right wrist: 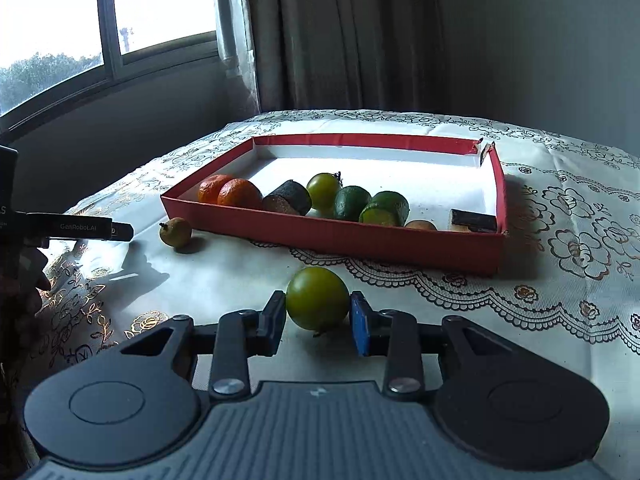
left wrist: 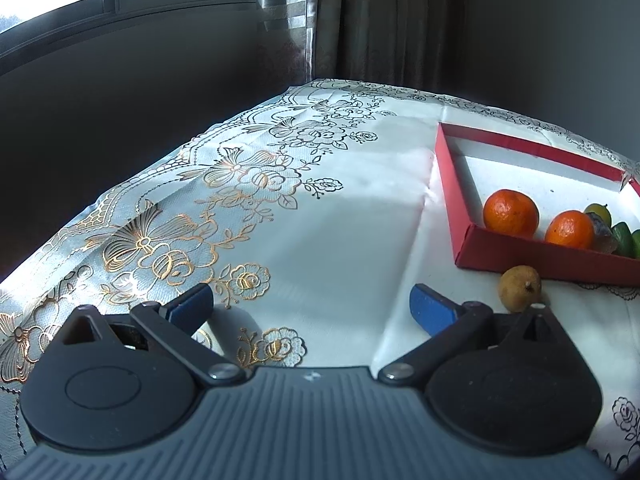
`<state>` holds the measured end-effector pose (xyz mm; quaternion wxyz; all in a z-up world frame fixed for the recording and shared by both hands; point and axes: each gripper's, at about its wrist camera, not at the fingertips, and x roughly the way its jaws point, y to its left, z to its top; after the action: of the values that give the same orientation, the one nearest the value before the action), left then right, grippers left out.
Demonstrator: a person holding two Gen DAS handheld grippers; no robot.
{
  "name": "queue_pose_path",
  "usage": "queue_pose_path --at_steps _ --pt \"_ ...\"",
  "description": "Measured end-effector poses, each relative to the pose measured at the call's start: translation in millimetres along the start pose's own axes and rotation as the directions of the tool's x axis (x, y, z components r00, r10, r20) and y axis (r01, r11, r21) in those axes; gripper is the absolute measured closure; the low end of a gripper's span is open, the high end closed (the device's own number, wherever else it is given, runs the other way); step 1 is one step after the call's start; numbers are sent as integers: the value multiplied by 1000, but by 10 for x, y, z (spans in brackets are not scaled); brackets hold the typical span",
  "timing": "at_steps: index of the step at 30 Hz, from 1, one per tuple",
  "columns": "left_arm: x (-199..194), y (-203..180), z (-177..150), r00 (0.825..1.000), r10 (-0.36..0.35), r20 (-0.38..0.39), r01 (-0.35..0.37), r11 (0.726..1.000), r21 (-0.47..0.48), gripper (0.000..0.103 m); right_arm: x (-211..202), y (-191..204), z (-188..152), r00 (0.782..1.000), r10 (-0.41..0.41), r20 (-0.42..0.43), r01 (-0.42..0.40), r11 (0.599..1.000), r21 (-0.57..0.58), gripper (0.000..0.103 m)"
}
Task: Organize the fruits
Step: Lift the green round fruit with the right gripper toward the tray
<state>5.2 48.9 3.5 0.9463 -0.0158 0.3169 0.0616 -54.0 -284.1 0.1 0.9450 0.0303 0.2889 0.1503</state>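
- My right gripper holds a green tomato between its pads, jaws narrow and pressed on both sides of it; it hangs just above the floral tablecloth, in front of the red box's near wall.
- My left gripper is wide, nothing between the blue pads, parked over bare cloth left of the box.
- Step in hand, my guess: carry the tomato over the near wall of the red cardboard box and set it down inside.
- To do it well: lift enough to clear the near wall, keep the squeeze light since a tomato bruises and can squirt out of flat pads, and aim for the free white floor behind the fruit row rather than on top of it.
- Let go low, because a round fruit rolls.
- Box contents, left to right: two mandarins, a dark cut piece I can't identify, another green tomato with stem, and two limes.
- Further right: a small tan fruit mostly hidden by the wall, and a dark flat block in the near right corner.
- The box's far right corner is torn.
- Still outside: a small yellowish fruit on the cloth just beside the box's left near corner, close to my left gripper, probably its next pick.
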Motion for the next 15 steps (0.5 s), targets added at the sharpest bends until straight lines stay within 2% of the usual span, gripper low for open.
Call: queue_pose_path --at_steps 6,15 --pt "-20 -53 -11 1000 15 11 -16 999 31 0 -55 -117 -16 1000 -4 19 3 1000 26 69" --pt "-78 -270 -52 996 84 40 -88 987 133 0 -70 -153 -17 999 15 29 -16 999 48 69"
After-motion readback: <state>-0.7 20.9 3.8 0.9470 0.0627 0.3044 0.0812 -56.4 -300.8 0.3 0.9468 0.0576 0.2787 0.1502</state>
